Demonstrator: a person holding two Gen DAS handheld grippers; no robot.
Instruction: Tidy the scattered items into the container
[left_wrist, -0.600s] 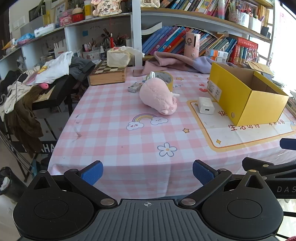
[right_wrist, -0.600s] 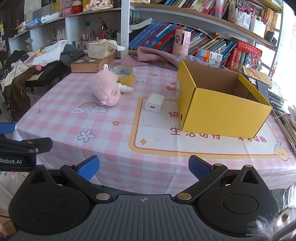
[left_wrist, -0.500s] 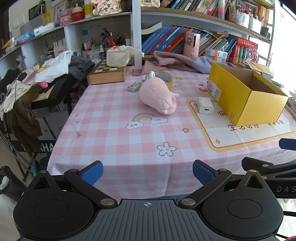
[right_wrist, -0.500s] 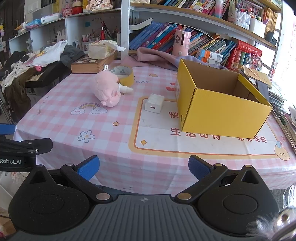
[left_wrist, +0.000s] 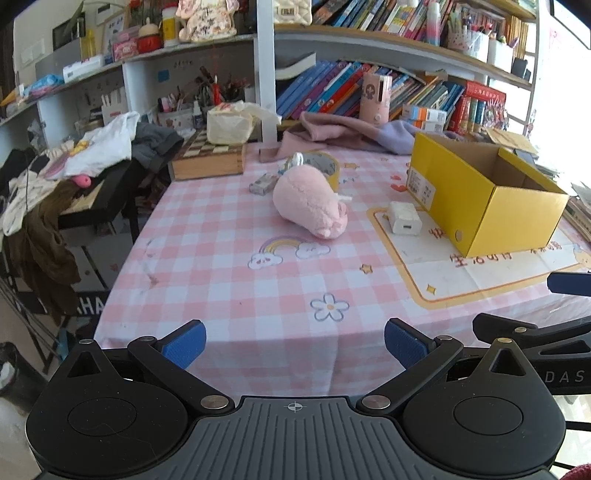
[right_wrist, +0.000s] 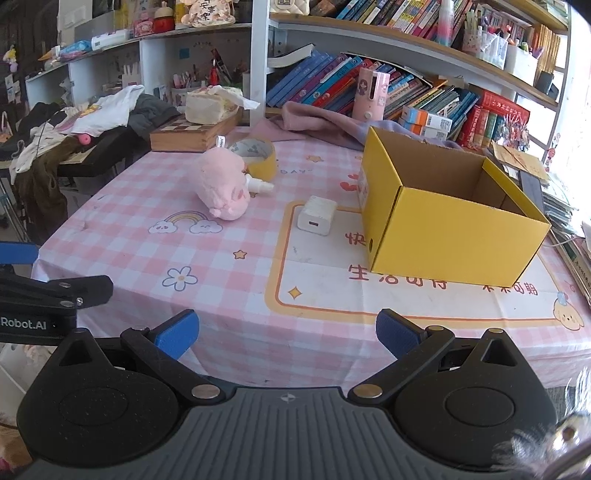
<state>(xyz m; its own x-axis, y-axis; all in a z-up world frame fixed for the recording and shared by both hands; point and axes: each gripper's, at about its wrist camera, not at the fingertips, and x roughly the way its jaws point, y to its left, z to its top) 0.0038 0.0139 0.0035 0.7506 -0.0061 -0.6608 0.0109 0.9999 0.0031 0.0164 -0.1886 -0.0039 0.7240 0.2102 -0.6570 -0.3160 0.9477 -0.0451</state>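
Note:
An open yellow cardboard box (left_wrist: 480, 199) (right_wrist: 443, 218) stands on the right of the pink checked table, with nothing visible inside. A pink plush toy (left_wrist: 310, 201) (right_wrist: 223, 186) lies mid-table. Behind it sit a yellow tape roll (left_wrist: 325, 164) (right_wrist: 258, 155), a small white bottle (right_wrist: 258, 184) and a small grey packet (left_wrist: 263, 183). A white charger block (left_wrist: 404, 218) (right_wrist: 317, 215) rests beside the box. My left gripper (left_wrist: 295, 345) and right gripper (right_wrist: 287, 334) both hover open at the table's near edge, nothing between their blue pads.
A wooden chessboard box (left_wrist: 208, 160) with a tissue pack on it sits at the back left. Crumpled pink and purple cloth (left_wrist: 347, 131) lies before shelves of books. A clothes-covered side table (left_wrist: 92, 177) stands left of the table edge.

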